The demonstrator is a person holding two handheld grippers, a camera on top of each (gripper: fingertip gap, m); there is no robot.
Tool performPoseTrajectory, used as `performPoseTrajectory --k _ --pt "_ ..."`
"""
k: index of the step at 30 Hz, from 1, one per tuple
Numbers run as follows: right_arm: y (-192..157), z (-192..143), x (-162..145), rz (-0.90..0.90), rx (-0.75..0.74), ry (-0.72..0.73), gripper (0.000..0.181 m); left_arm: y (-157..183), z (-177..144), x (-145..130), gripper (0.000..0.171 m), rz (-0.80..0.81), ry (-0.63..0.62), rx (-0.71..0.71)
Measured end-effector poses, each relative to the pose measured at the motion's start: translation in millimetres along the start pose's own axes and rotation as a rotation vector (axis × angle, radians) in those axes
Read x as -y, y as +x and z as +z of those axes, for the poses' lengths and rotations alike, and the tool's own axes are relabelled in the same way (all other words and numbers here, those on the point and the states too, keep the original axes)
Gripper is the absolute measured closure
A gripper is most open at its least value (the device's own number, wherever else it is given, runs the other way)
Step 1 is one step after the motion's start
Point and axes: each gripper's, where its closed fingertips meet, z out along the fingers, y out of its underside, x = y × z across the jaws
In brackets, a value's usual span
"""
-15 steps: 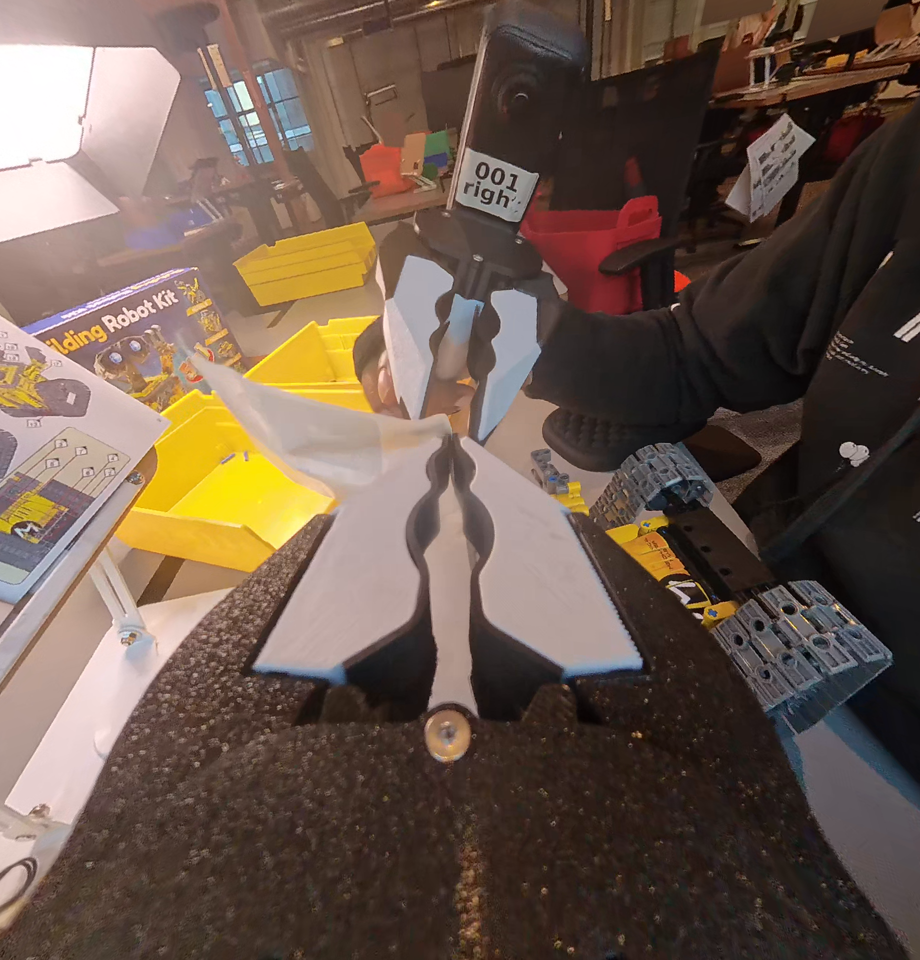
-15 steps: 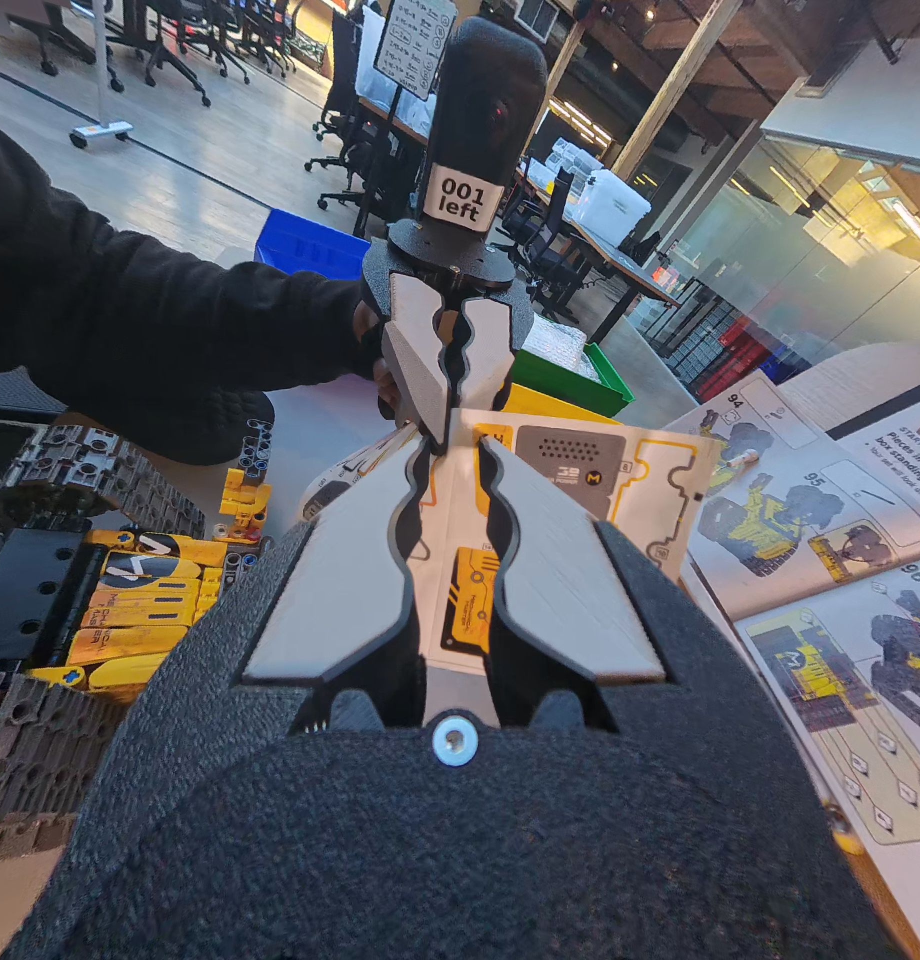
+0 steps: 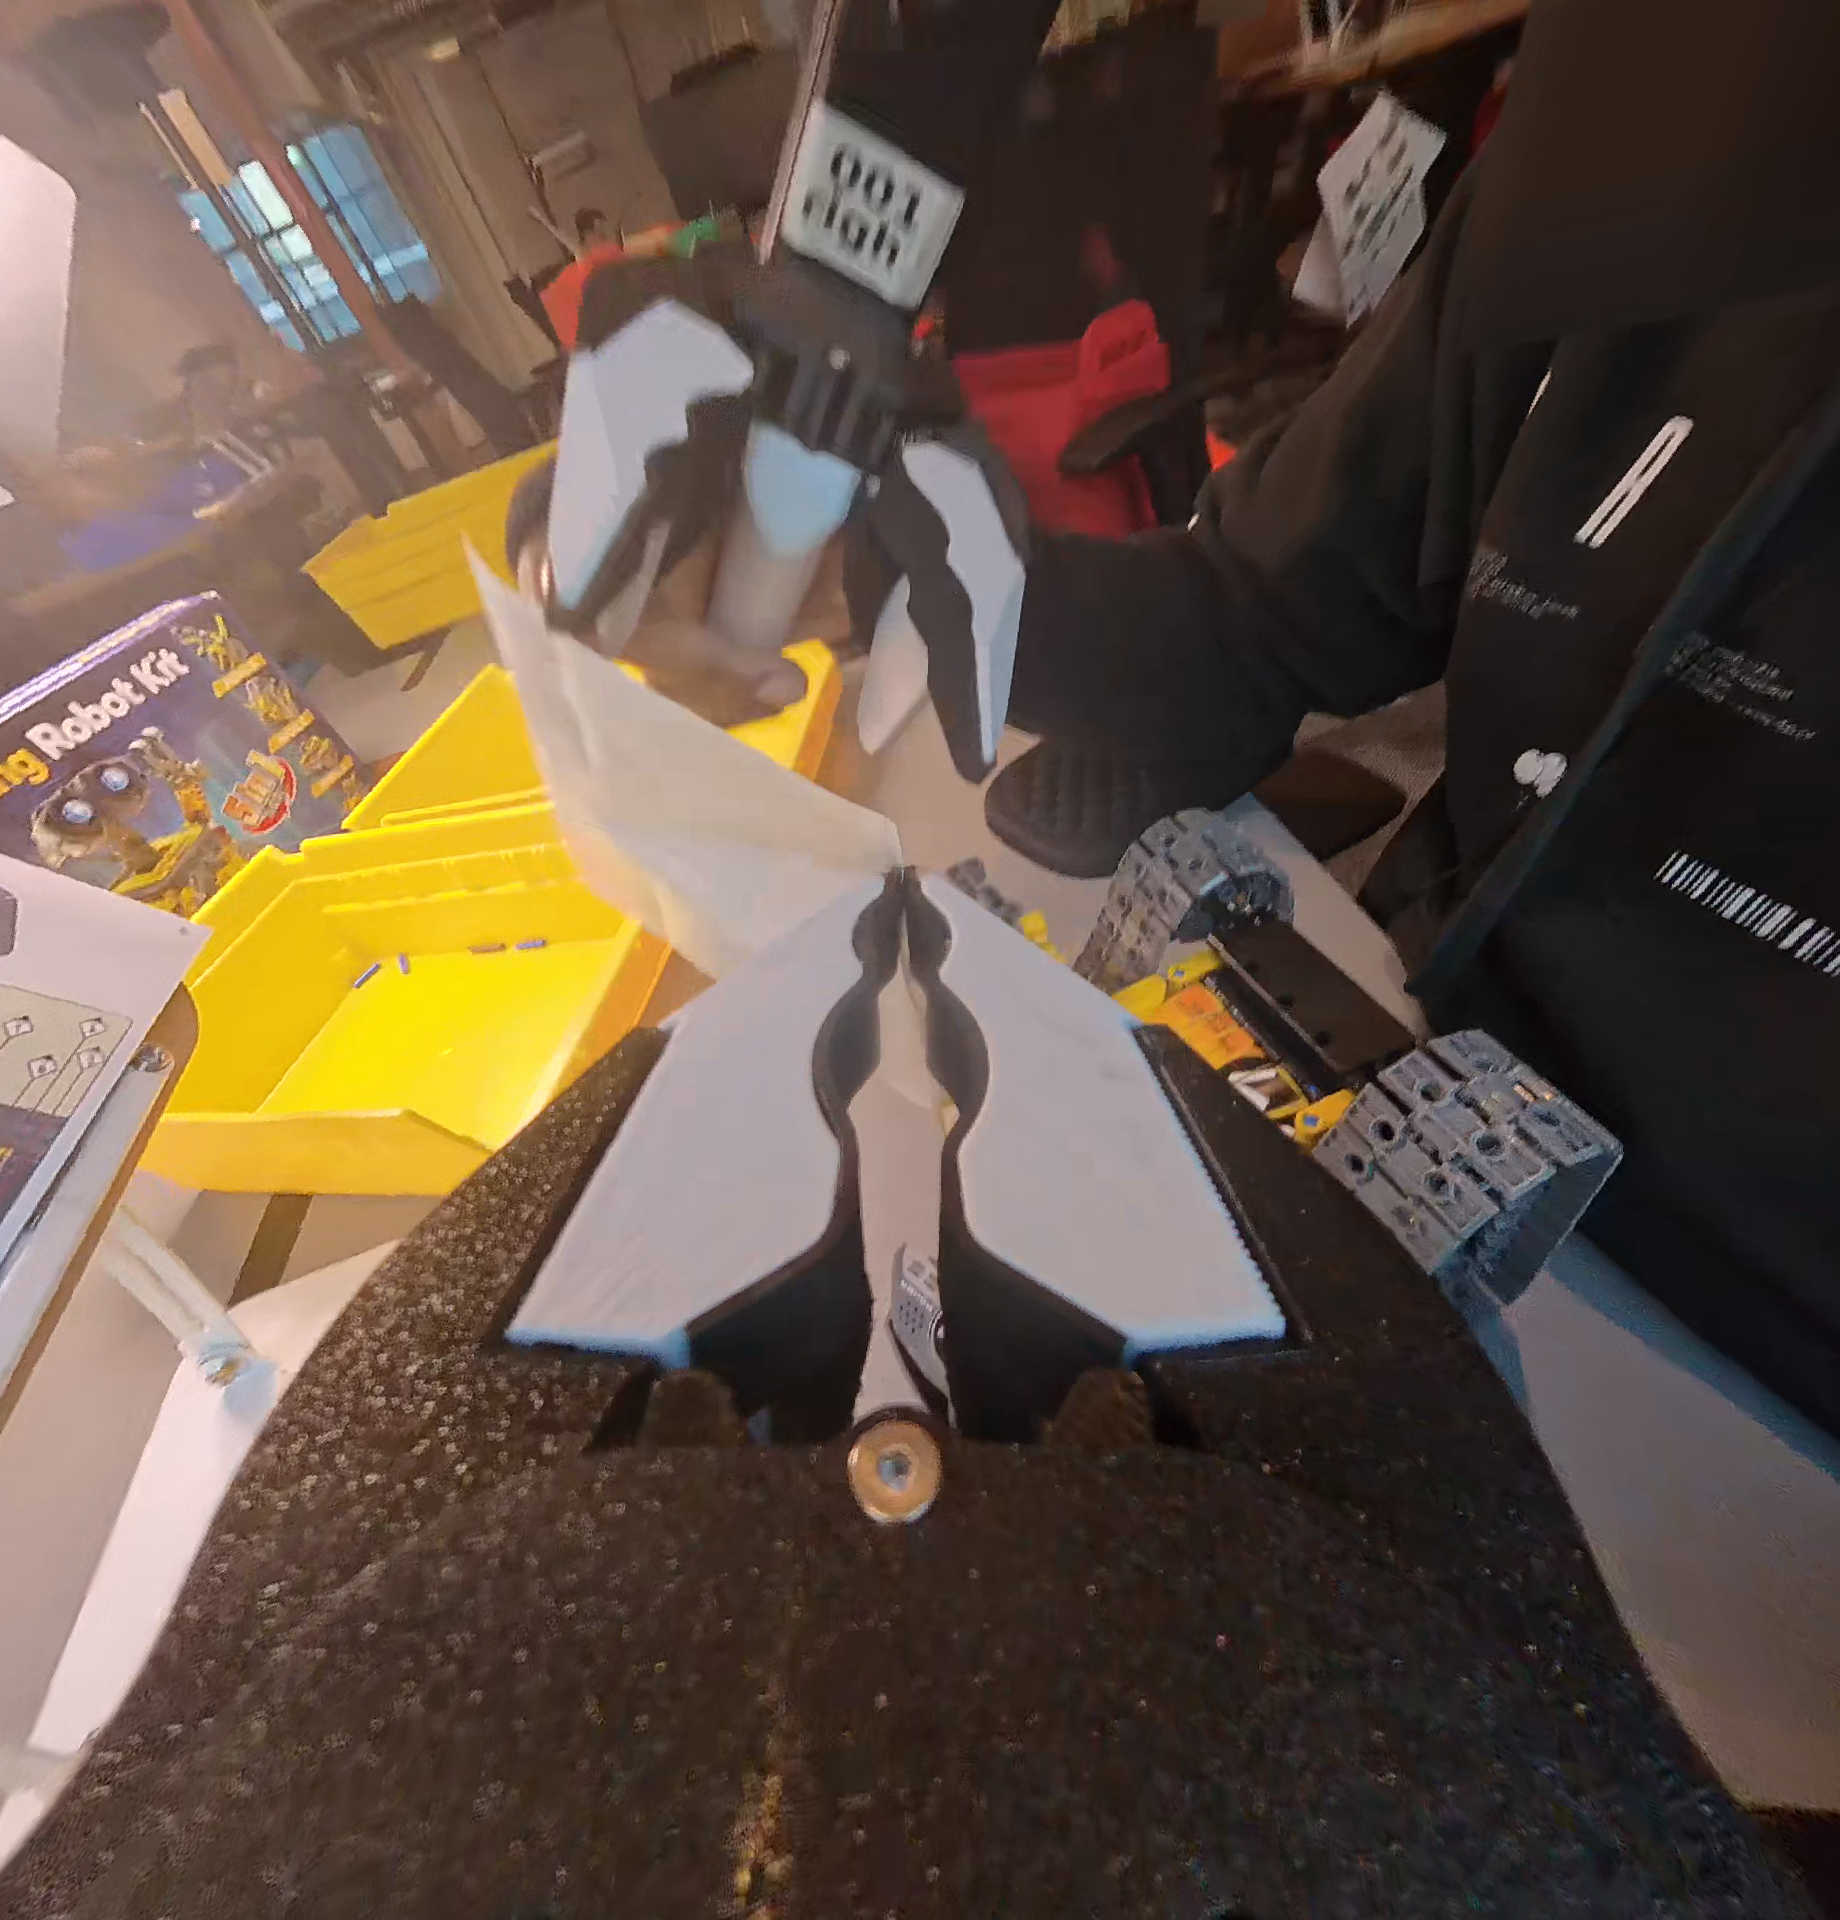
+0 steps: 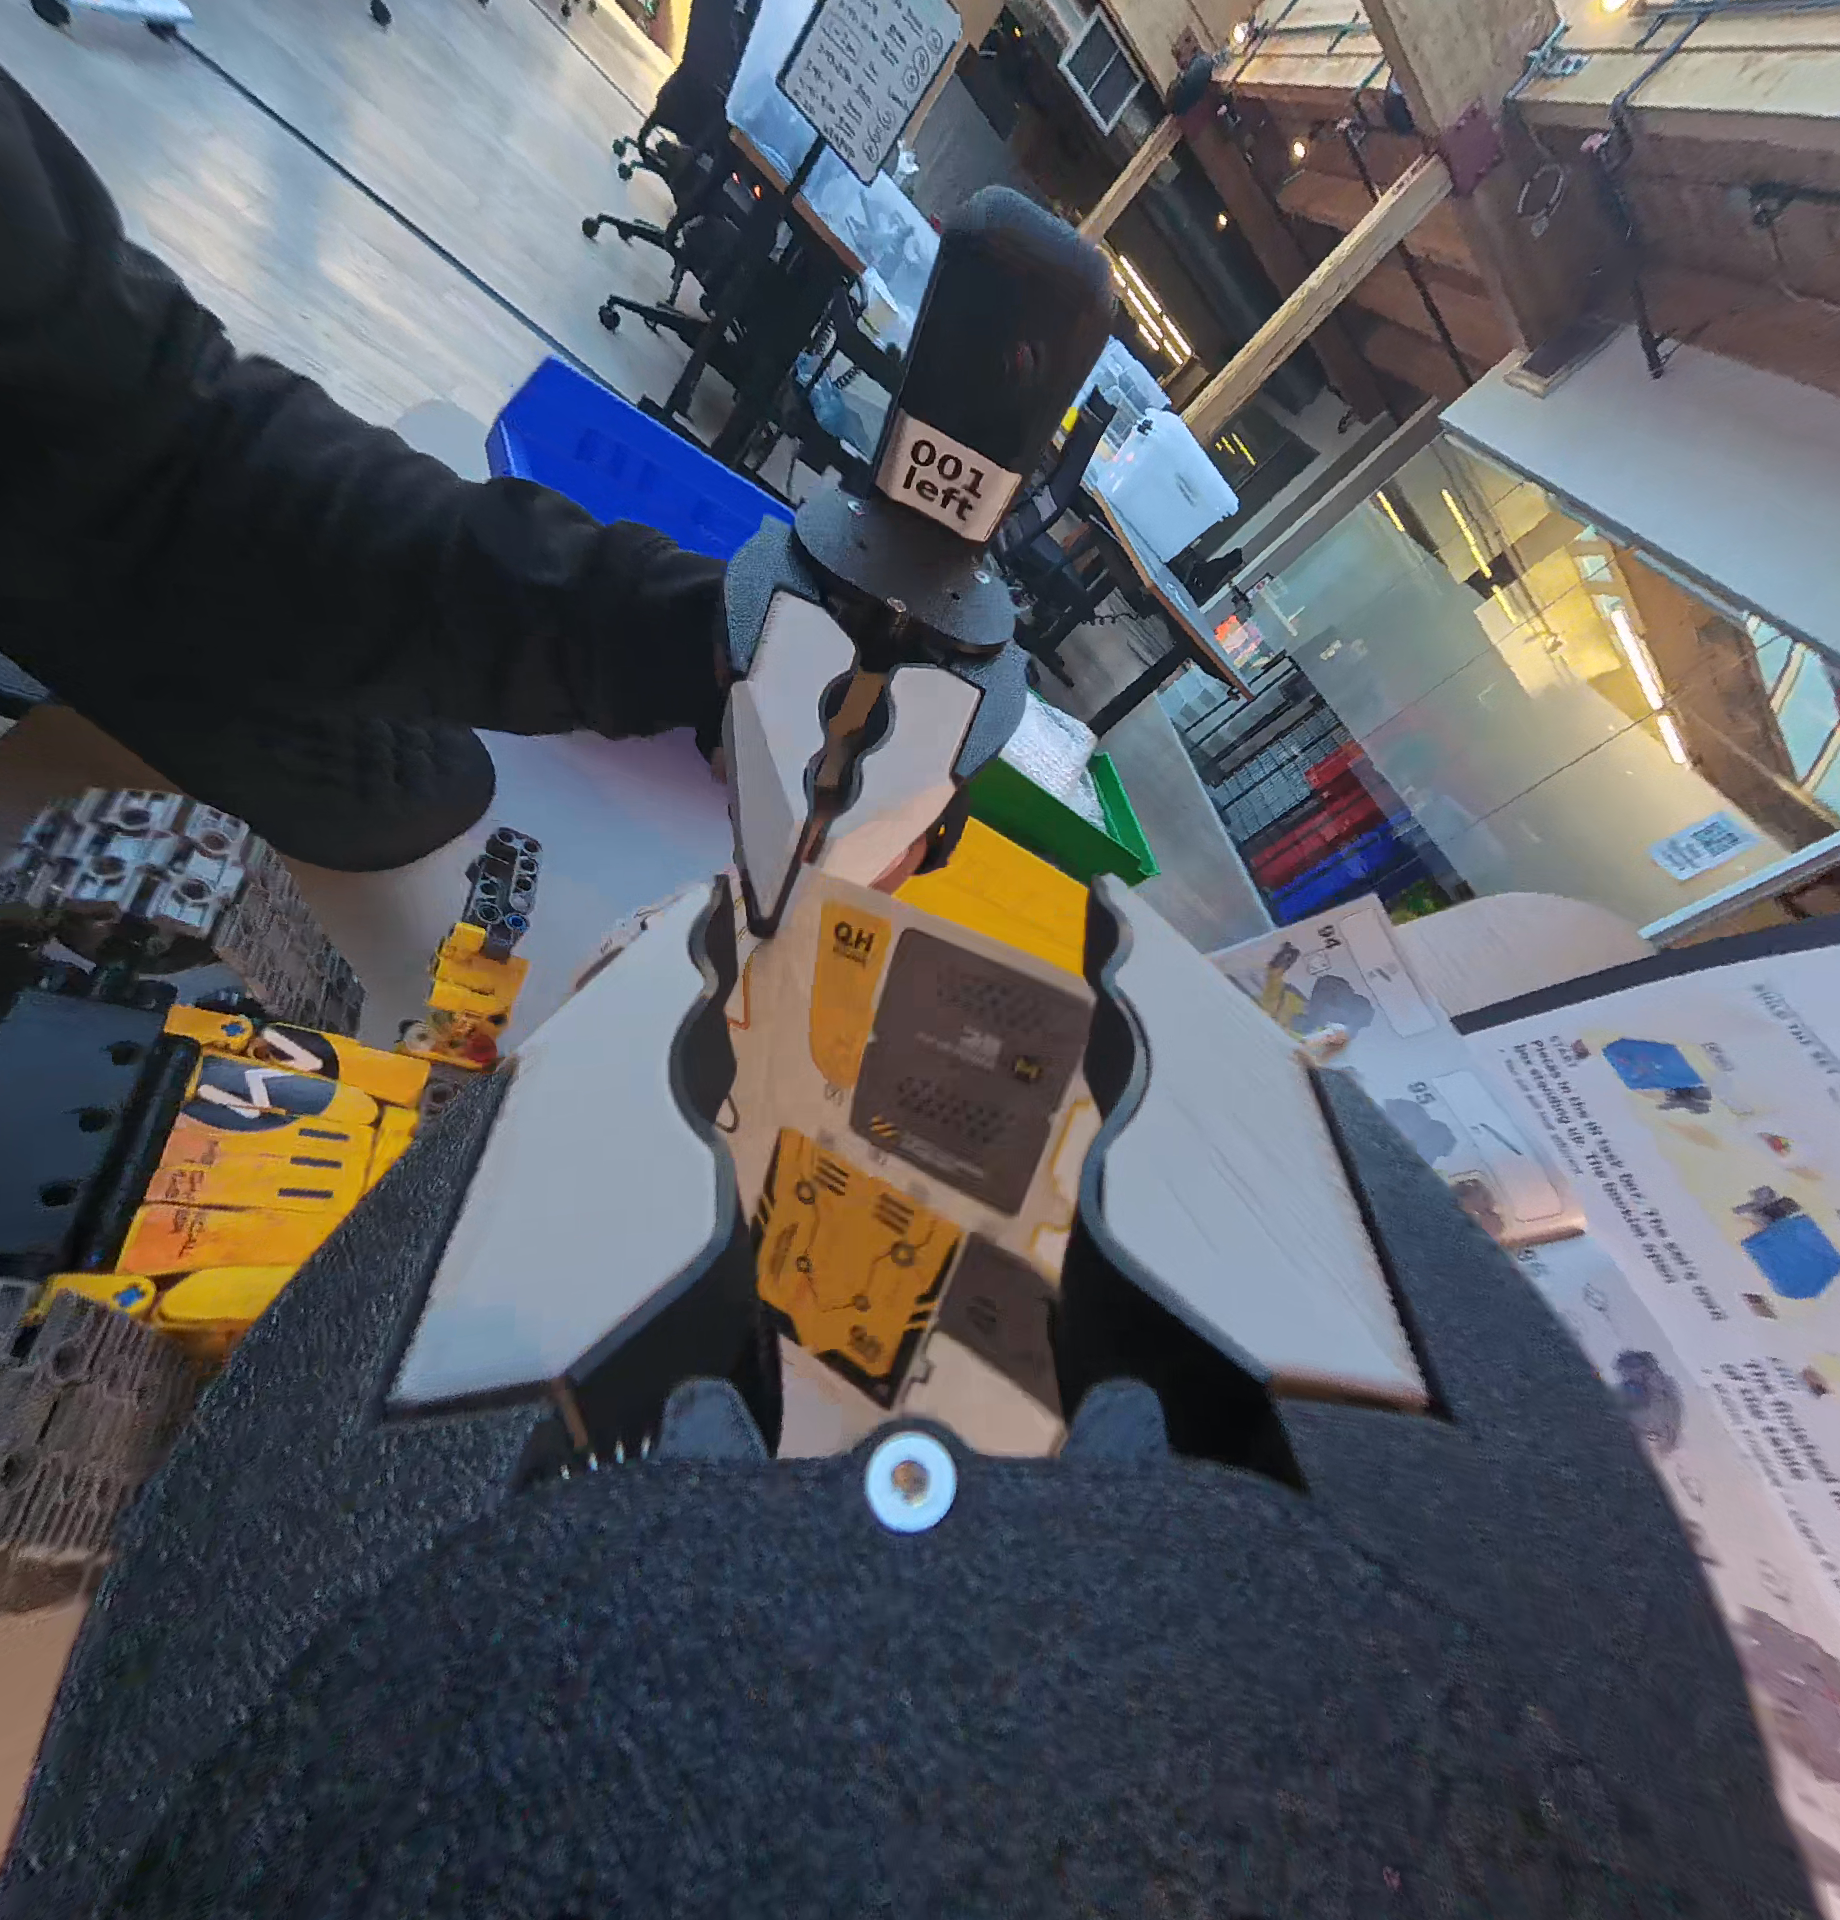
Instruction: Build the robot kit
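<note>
Now the right claw (image 4: 905, 914) has spread wide off the sticker sheet (image 4: 937, 1101), while the left claw (image 3: 903, 883) stays pinched on its corner, above the bench (image 3: 1674, 1455), near the yellow bins (image 3: 396, 1039).

right hand-held gripper (image 4: 905, 914): jaws now spread | released sticker sheet (image 4: 926, 1091)

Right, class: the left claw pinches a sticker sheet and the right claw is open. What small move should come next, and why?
Probably close the right claw on the sticker sheet: the sheet shows between its open jaws, while the left claw alone pinches one corner, so the sheet bends loosely.
</note>
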Motion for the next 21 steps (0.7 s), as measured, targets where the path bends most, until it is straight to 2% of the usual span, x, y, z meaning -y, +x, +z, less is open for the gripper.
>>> performPoseTrajectory --k 3,7,10,12,14,17,18,19,20,21 --pt "7 -13 2 -0.114 -0.056 -0.083 0.112 -1 2 -13 0.171 0.056 -0.137 0.041" --pt "-3 -21 -33 -0.093 0.026 -0.281 0.118 3 4 -23 0.171 0.121 -0.26 0.064" --pt "-4 -20 -45 0.018 0.077 -0.253 0.132 7 4 -27 0.171 0.138 -0.302 0.051" --pt "3 -21 -51 0.087 0.07 -0.214 0.128 11 2 -29 0.171 0.132 -0.31 0.029" --pt "9 -24 -57 0.147 0.065 -0.192 0.117 12 1 -30 0.171 0.131 -0.31 0.021" --pt "-6 -20 -54 0.231 0.165 -0.13 0.116 17 1 -27 0.171 0.128 -0.285 -0.012" --pt "-8 -17 -56 0.234 0.175 -0.128 0.12 19 1 -27 0.171 0.129 -0.282 -0.02" --pt "-13 -15 -54 0.25 0.208 -0.107 0.133 19 1 -27 0.171 0.131 -0.281 -0.02" --pt "-19 -16 -49 0.27 0.254 -0.067 0.162 18 1 -25 0.171 0.133 -0.275 -0.015" --pt "-23 -18 -45 0.285 0.294 -0.031 0.181 16 0 -23 0.171 0.13 -0.264 -0.003"
